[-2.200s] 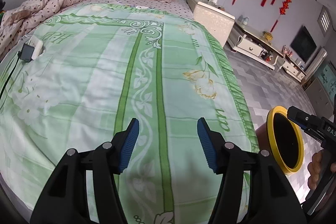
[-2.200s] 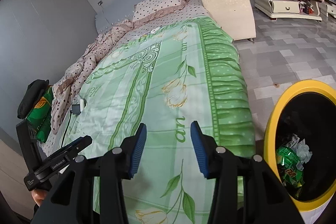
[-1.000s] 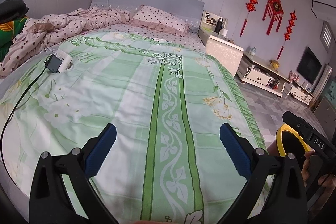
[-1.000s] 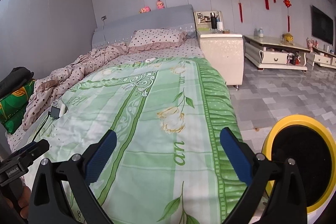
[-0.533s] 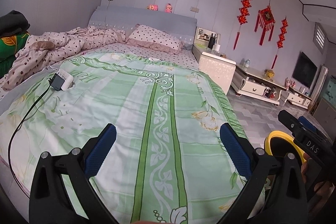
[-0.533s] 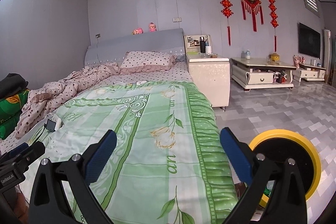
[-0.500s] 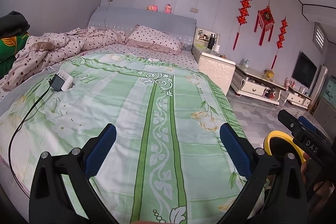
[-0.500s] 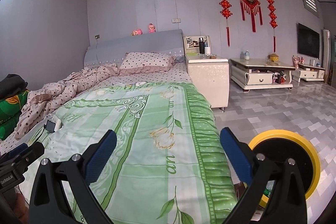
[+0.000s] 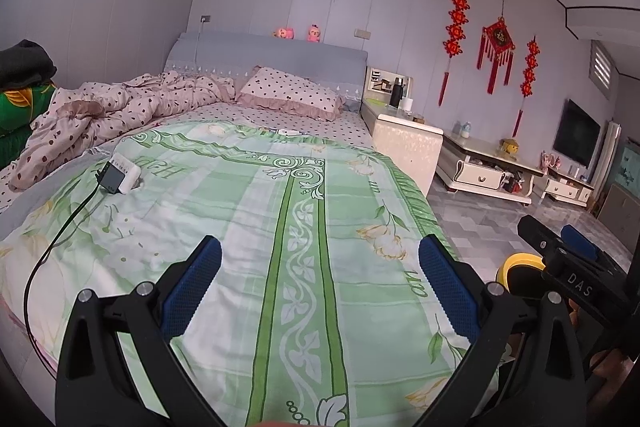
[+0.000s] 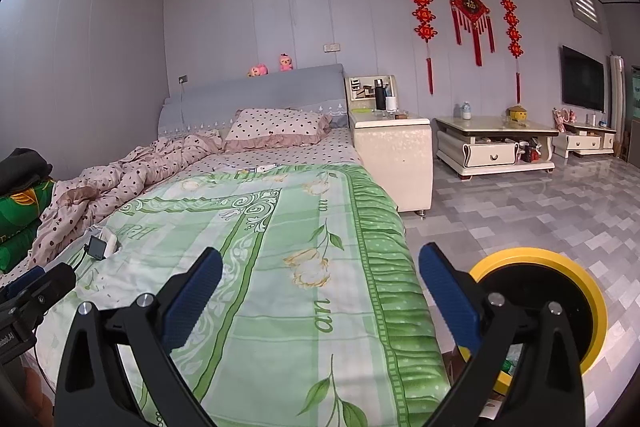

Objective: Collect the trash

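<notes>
My left gripper [image 9: 320,291] is open wide and empty above the foot of the bed's green flowered cover [image 9: 248,227]. My right gripper [image 10: 320,291] is open wide and empty over the cover's right edge [image 10: 376,267]. A yellow-rimmed trash bin [image 10: 592,291] stands on the floor right of the bed; a bit of green trash shows inside, low behind my right finger. The bin also shows in the left wrist view [image 9: 516,263], partly hidden by the right gripper's body [image 9: 568,267]. No loose trash is visible on the cover.
A white charger block with a black plug and cable [image 9: 118,177] lies on the cover's left side. A crumpled dotted quilt [image 9: 100,119] and pillow [image 9: 288,95] lie at the head. A bedside cabinet [image 10: 394,155] and low TV tables [image 10: 496,143] stand on the grey tiled floor.
Both grippers opened from narrow to wide, then rose and tilted up, so more of the walls and ceiling shows. The bin has slid lower and looks smaller in both views.
</notes>
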Available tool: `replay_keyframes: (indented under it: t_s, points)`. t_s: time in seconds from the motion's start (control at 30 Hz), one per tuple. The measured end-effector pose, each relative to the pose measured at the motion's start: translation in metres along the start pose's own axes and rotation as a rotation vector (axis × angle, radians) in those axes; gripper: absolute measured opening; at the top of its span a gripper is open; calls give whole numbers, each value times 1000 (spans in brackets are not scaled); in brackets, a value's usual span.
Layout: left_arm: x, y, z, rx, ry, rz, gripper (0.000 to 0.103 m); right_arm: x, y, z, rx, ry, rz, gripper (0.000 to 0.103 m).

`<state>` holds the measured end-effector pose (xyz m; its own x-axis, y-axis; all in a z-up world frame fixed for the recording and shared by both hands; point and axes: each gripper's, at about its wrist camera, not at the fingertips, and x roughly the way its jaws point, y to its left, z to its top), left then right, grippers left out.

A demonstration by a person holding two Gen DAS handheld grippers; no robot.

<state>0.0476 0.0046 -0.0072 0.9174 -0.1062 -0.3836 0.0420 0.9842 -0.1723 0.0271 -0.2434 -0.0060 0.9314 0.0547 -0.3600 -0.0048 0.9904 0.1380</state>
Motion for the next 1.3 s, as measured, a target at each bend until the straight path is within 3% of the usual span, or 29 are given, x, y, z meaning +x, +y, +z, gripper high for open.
replay_keyframes:
  t_s: [1.3]
  points:
    - [2,-4,-2,0,14,-13,95,4,-4,-8,21,24,-2,95]
